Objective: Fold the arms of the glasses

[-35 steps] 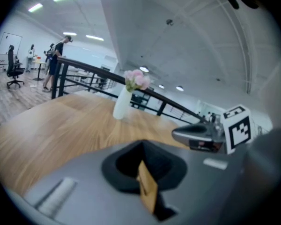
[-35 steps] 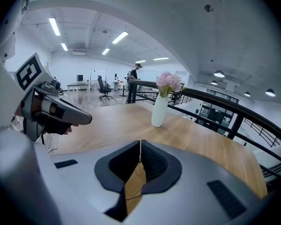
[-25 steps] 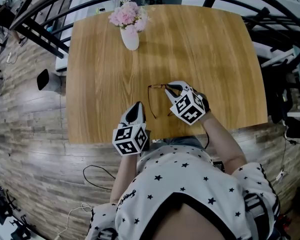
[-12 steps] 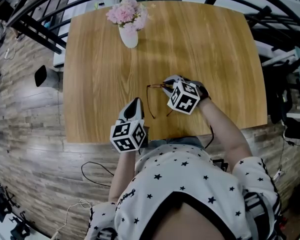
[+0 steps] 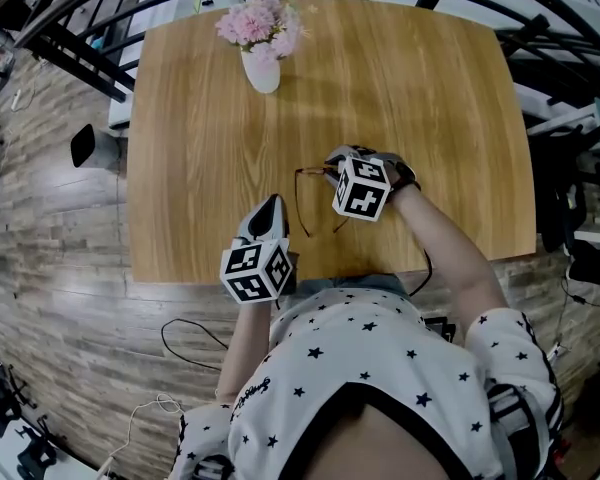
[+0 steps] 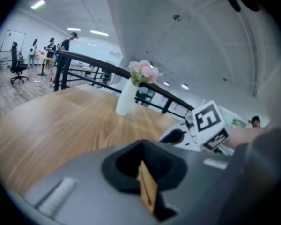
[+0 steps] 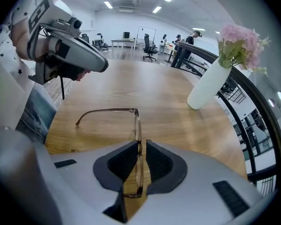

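Thin brown-framed glasses (image 5: 299, 203) lie on the wooden table (image 5: 410, 98), near its front edge. In the right gripper view the front of the glasses (image 7: 137, 139) runs between the jaws of my right gripper (image 7: 141, 146), which is shut on it. One arm (image 7: 103, 111) sticks out to the left, unfolded. The right gripper (image 5: 332, 165) sits at the far end of the glasses. My left gripper (image 5: 273, 206) hovers just left of the unfolded arm, shut and holding nothing. Its jaws (image 6: 143, 172) almost meet, and the right gripper's marker cube (image 6: 208, 123) lies beyond them.
A white vase with pink flowers (image 5: 262, 73) stands at the far left of the table; the vase (image 7: 207, 86) is off to the right of the glasses. Black railings (image 5: 80, 63) ring the table. A person's legs are at the table's front edge (image 5: 350, 286).
The right gripper has shifted a little toward the far side and turned over the glasses' front. The left gripper has hardly moved.
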`<state>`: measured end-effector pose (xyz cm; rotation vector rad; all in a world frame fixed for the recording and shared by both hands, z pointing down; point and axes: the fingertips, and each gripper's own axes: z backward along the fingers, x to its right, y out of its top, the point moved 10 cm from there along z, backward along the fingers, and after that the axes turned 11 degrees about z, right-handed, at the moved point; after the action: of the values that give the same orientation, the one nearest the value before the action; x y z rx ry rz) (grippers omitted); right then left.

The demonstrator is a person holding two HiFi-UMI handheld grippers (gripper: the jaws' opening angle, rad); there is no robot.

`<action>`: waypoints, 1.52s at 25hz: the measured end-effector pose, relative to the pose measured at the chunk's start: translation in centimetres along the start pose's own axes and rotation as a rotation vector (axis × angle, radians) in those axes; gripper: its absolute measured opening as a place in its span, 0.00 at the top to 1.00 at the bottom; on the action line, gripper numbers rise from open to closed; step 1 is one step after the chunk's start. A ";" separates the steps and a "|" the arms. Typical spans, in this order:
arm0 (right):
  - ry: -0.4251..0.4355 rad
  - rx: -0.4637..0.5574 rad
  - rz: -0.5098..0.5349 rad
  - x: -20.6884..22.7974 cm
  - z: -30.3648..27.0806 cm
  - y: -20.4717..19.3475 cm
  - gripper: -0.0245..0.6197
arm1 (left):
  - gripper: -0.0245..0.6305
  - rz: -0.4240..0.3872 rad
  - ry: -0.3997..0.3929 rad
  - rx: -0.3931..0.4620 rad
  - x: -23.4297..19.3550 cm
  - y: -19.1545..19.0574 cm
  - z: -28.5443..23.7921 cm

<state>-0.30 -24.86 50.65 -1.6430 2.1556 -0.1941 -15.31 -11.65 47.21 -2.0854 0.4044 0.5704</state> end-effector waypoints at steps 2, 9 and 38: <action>0.024 -0.006 0.006 0.0 -0.3 0.0 0.93 | 0.95 0.000 -0.001 0.000 0.1 0.0 0.0; 0.053 -0.002 -0.001 0.3 -1.0 0.0 0.93 | 0.95 -0.002 -0.002 -0.001 0.3 0.0 -0.1; -0.207 0.032 -0.112 -3.4 5.0 2.7 0.92 | 0.95 -0.036 -0.054 0.023 0.8 -1.8 4.9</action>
<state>0.02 -20.18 46.00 -1.6875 1.9005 -0.0868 -14.91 -6.58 45.67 -2.0471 0.3399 0.5962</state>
